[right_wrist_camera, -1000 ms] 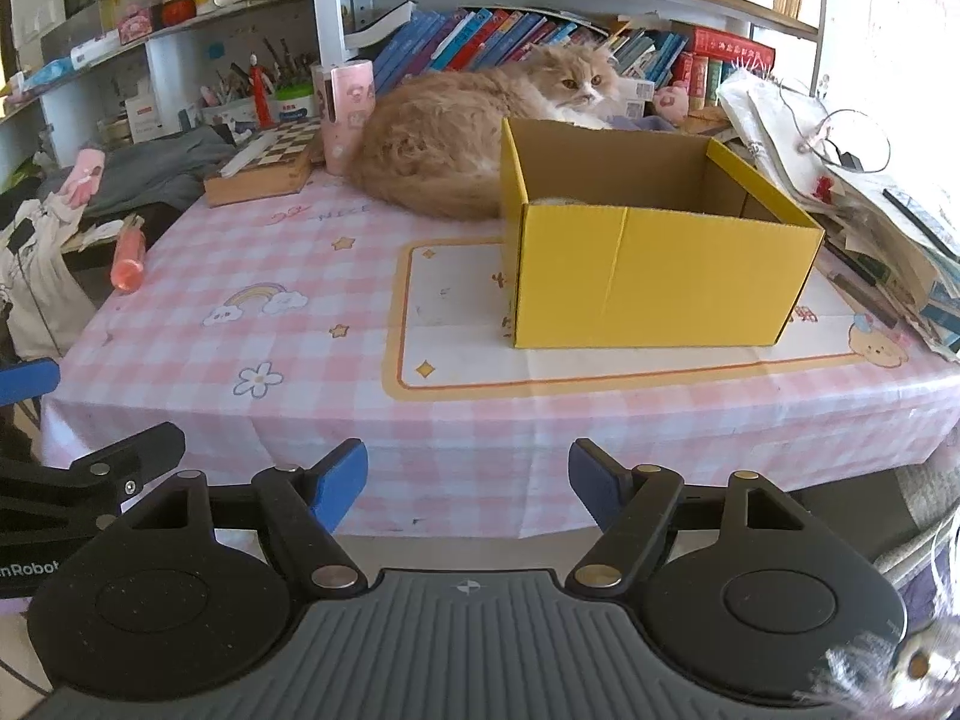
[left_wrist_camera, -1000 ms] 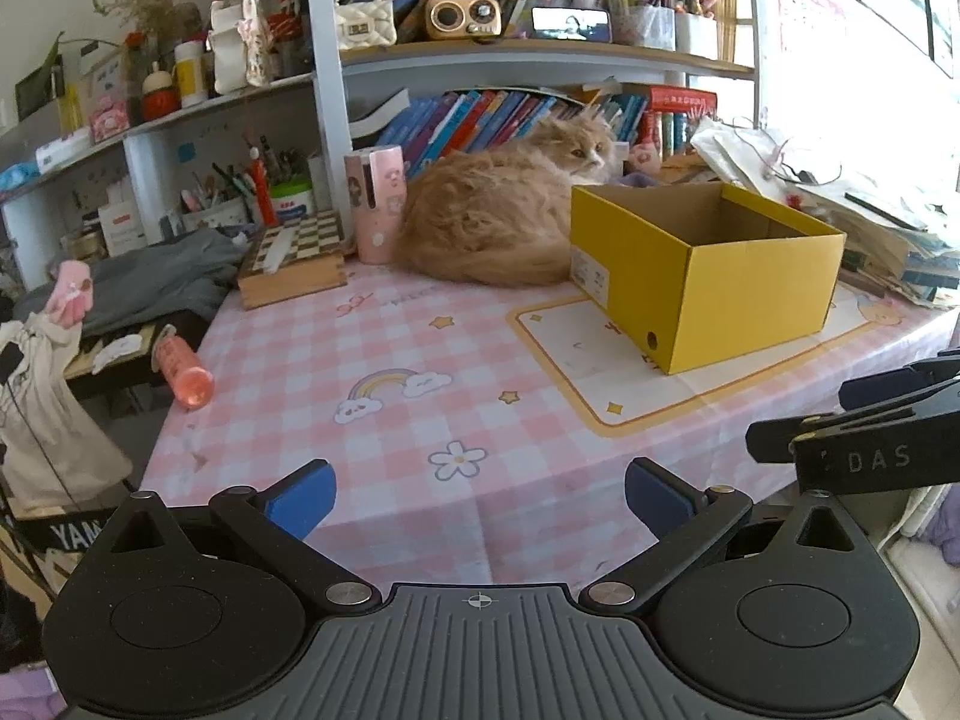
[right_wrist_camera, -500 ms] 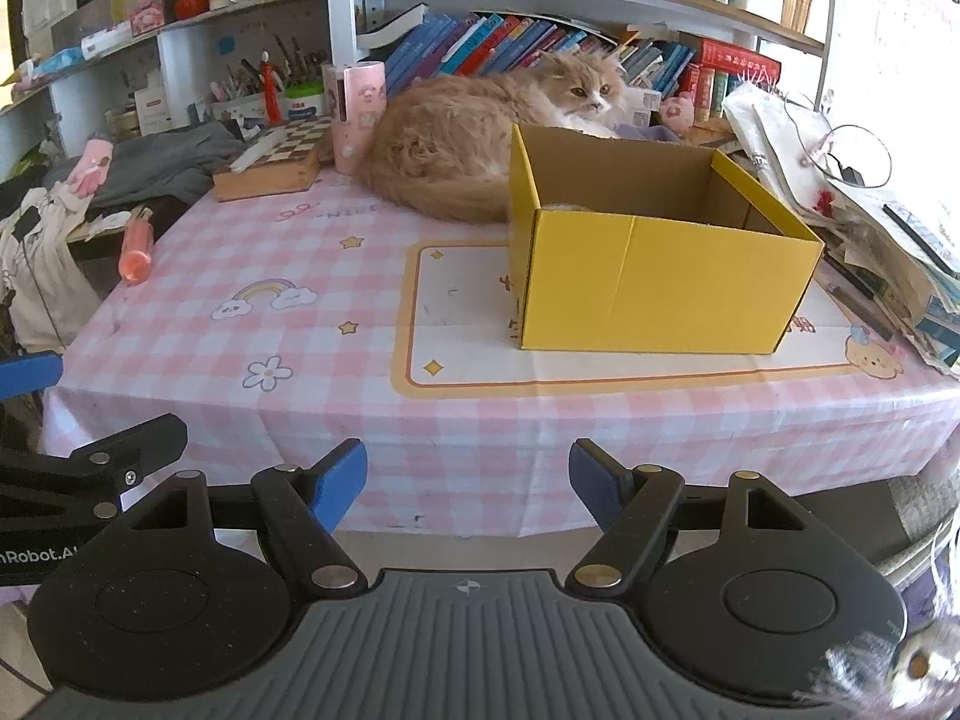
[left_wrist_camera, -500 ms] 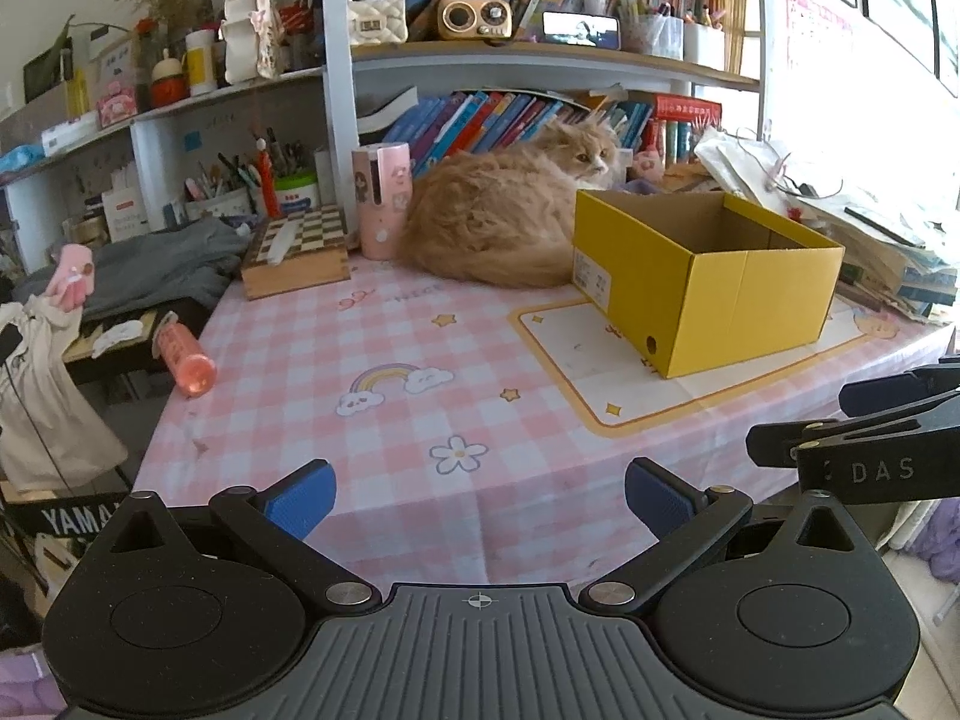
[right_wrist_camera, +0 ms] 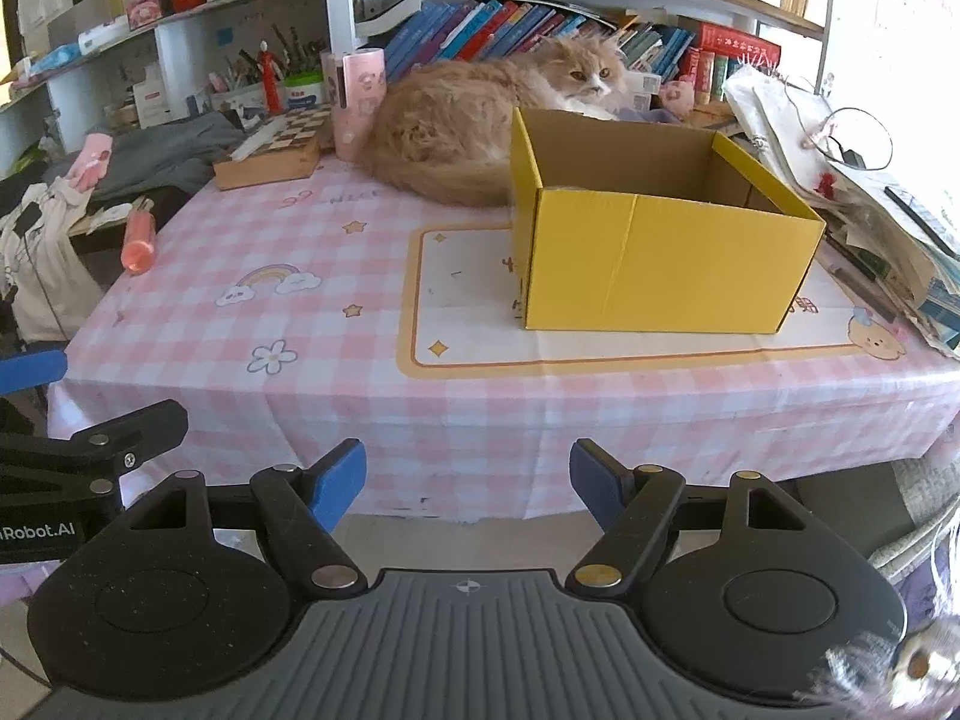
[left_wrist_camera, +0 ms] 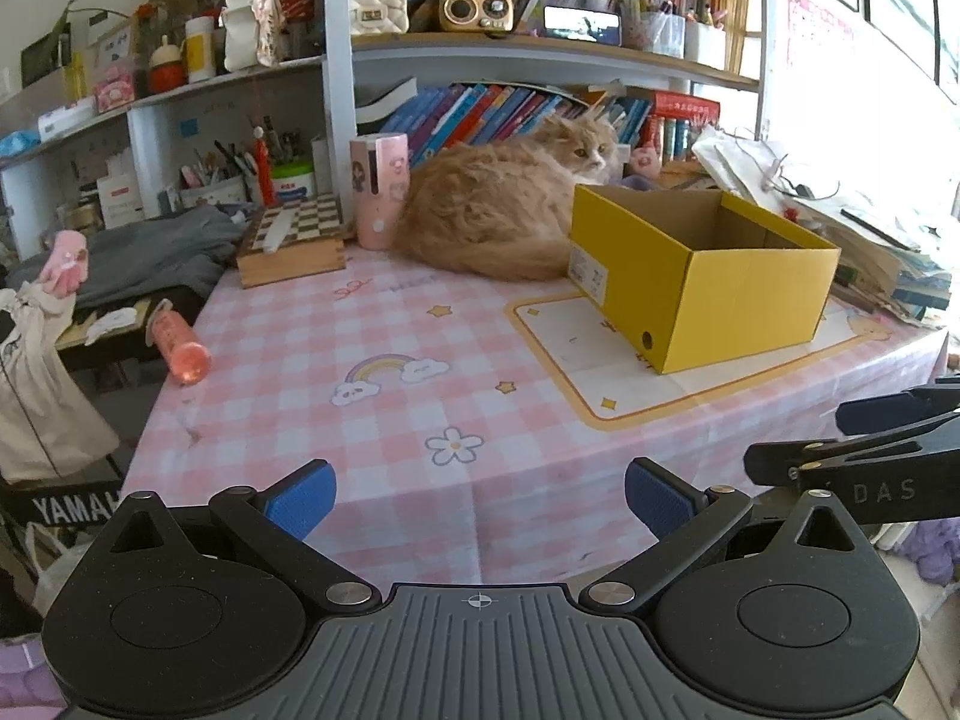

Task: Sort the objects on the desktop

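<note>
Nearest me, my left gripper (left_wrist_camera: 480,501) hangs off the table's front edge, its blue pads spread wide with nothing between them; my right gripper (right_wrist_camera: 468,483) sits the same way, jaws apart and empty, short of the pink checked tablecloth (right_wrist_camera: 336,252). Further in, an orange tube (left_wrist_camera: 179,343) lies on its side at the cloth's left edge; the open yellow box (right_wrist_camera: 654,252) stands on a cream mat (right_wrist_camera: 462,312) towards the right, and I see nothing in the part of it that shows. Behind the box a fluffy ginger cat (left_wrist_camera: 498,216) lies touching it; left of the cat stand a pink cylinder (left_wrist_camera: 379,189) and a chequered wooden box (left_wrist_camera: 294,237); bookshelves (right_wrist_camera: 510,24) close the back.
</note>
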Demonstrator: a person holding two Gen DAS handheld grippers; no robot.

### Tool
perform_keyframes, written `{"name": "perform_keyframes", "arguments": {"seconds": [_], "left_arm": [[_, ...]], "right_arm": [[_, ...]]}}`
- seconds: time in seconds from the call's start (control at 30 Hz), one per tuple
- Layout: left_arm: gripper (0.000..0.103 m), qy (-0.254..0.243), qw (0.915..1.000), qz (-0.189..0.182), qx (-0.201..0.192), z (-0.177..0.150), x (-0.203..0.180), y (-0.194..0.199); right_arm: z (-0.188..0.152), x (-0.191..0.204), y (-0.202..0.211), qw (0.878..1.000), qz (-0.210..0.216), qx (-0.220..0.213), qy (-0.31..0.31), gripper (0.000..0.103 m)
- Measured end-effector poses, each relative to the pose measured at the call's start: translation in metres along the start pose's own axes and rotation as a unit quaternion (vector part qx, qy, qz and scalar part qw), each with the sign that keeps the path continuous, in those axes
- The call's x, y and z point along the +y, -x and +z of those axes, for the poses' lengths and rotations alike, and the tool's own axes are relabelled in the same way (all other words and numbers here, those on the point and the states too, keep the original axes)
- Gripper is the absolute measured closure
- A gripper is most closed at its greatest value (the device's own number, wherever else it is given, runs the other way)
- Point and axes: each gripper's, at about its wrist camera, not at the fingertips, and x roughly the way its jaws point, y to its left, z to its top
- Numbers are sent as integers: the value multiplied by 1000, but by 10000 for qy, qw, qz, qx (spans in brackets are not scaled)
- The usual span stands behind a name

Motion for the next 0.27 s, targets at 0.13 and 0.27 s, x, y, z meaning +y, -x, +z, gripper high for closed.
{"name": "perform_keyframes", "arguments": {"seconds": [0.13, 0.27], "left_arm": [[0, -29, 10000, -52, -56, 0, -2, 1], [0, 33, 10000, 24, -50, 2, -1, -1]], "right_arm": [[0, 2, -2, 10000, 66, 59, 38, 29], [0, 2, -5, 9999, 82, 102, 58, 29]]}}
